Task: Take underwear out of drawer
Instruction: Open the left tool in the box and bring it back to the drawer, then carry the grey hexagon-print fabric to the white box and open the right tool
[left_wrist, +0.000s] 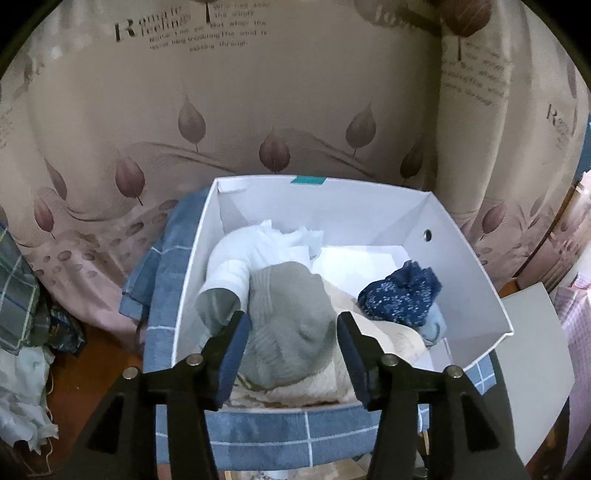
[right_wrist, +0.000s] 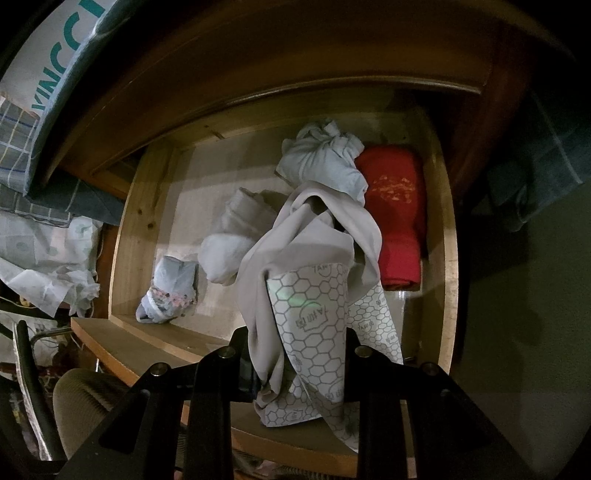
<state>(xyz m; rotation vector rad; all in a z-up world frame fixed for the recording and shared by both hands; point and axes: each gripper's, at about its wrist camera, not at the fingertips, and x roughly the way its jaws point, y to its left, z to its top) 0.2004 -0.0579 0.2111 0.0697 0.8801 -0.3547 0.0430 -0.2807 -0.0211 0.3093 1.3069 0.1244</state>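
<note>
A: On the right wrist view, what do we have?

B: Our right hand-held gripper is pinched tight on a beige pair of underwear, whose honeycomb-printed lining faces us. The garment hangs from the jaws above the open wooden drawer.

A: And what else do we see in that drawer?

B: We see a red folded garment against the right wall, a pale blue bundle behind the beige piece, a whitish roll to its left, and a small floral piece near the front left corner.

A: The left side?

B: Our left hand-held gripper stands spread, its pads not pressing on anything, over a white box. A grey ribbed garment lies in the box between the fingers, beside a white piece and a navy speckled bundle. The box rests on a blue checked cloth.
</note>
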